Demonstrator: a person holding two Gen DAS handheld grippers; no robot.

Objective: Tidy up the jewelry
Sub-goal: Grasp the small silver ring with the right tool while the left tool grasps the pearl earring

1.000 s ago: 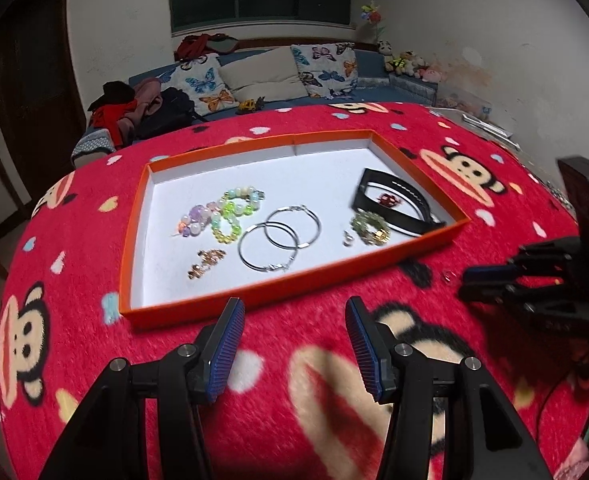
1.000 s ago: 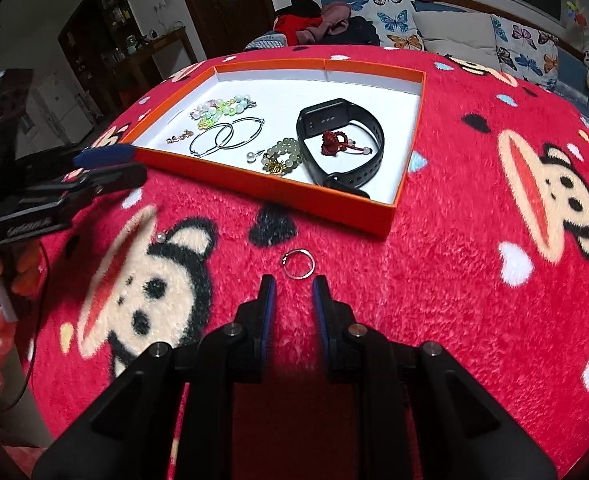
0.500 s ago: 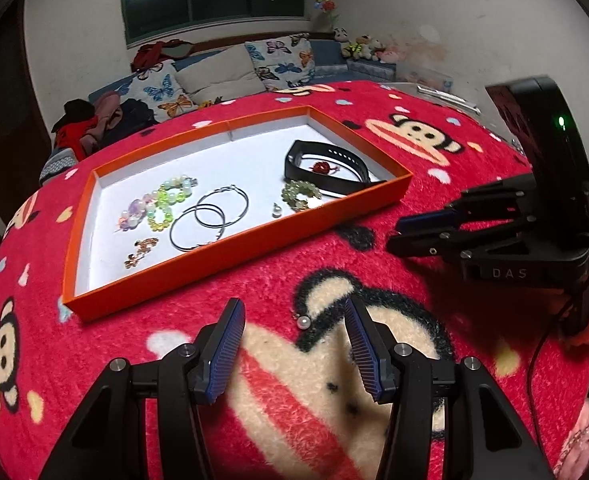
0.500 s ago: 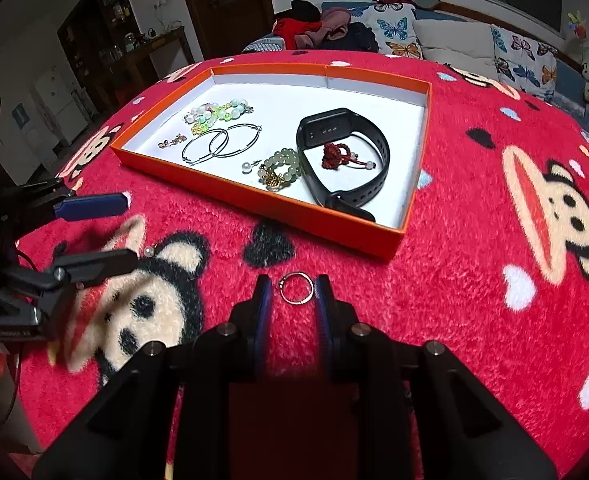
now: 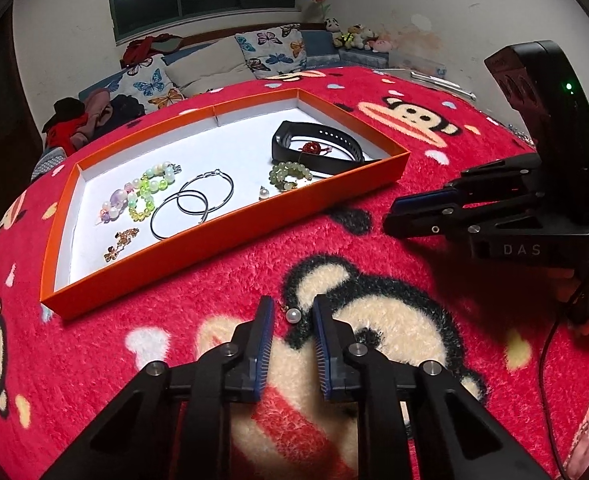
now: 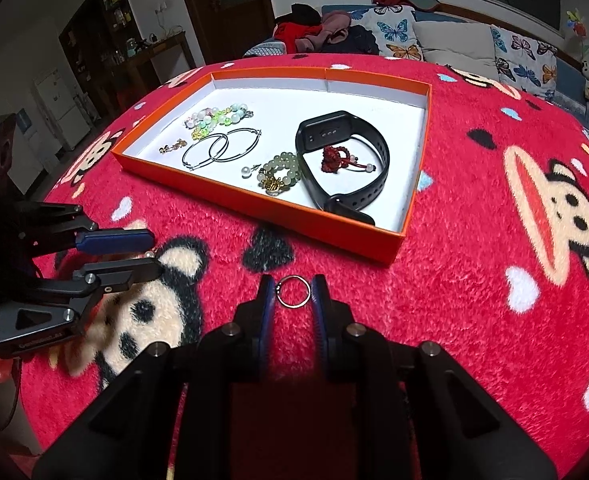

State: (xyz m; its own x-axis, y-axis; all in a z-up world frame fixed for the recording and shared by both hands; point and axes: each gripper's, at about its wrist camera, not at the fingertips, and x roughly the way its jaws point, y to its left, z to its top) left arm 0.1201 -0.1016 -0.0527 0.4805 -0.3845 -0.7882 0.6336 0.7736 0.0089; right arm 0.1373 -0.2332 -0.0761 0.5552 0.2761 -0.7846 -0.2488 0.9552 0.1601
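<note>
A pearl earring (image 5: 293,314) lies on the red cloth between the fingers of my left gripper (image 5: 292,312), which is open around it with a gap on each side. A thin metal ring (image 6: 293,290) lies on the cloth between the fingers of my right gripper (image 6: 293,290), also open and close around it. The orange tray (image 5: 230,229) holds a bead bracelet (image 5: 144,196), hoop earrings (image 5: 192,207), a gold earring (image 5: 120,242), a green bead bracelet (image 5: 288,174), a black watch band (image 5: 318,146) and a red charm (image 5: 313,148).
The round table is covered by a red plush cloth (image 6: 494,280) with monkey faces. The right gripper shows in the left wrist view (image 5: 422,216) and the left gripper in the right wrist view (image 6: 146,254). A sofa with pillows (image 5: 214,68) stands behind.
My left gripper moved forward and narrowed around the pearl earring. My right gripper moved forward so the ring now sits between its fingers.
</note>
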